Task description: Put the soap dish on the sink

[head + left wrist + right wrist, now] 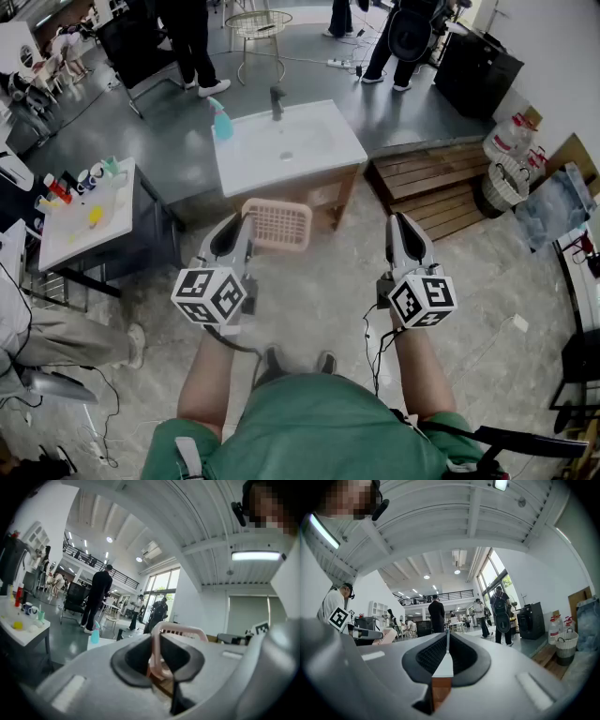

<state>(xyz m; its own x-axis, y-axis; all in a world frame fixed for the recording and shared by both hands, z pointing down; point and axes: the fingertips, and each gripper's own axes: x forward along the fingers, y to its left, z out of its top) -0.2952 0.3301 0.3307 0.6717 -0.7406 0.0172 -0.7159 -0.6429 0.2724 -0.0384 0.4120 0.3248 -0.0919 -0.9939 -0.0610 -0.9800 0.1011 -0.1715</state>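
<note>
The right gripper [446,639] is pointing level, its jaws pressing together with nothing between them. Left of it, the pink soap dish [386,636] is showing. Beyond it, a person in black [436,613] is standing, back turned.

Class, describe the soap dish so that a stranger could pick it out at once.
Find the white sink standing mid-floor. In front of it, the left gripper clamps the soap dish in its jaws: the only pink, grid-bottomed tray, held in the air.

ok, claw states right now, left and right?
Left claw: closed on the rim of the pink slotted plastic soap dish.
Right claw: closed, nothing between its jaws.
</note>
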